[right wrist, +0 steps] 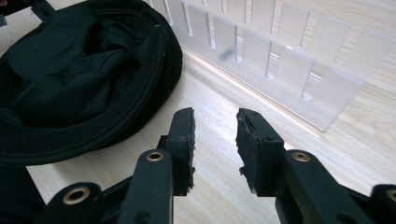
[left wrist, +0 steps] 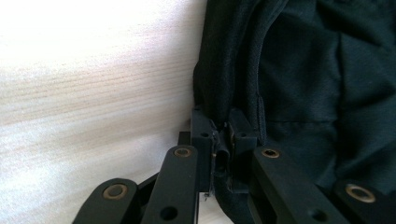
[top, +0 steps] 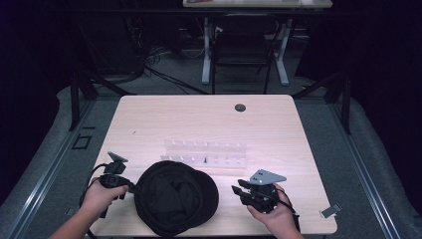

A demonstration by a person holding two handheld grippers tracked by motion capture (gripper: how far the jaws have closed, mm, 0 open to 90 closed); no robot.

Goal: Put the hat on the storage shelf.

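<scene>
Black cap (top: 176, 204), rim clamped in left gripper (top: 121, 186), needs a steady hold while the empty, parted right gripper (top: 238, 190) waits.

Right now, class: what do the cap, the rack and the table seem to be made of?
Cap: black woven fabric, matte; folds and stitched seams show.
Rack: clear frosted plastic, probably acrylic; the table shows through its slotted walls.
Table: pale wood-grain top, smooth, perhaps laminate.

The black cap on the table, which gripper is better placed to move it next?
Left. The left gripper is already shut on the black cap's rim, fabric pinched between its pads. The right gripper stands open beside the cap, holding nothing, near the clear rack.
</scene>
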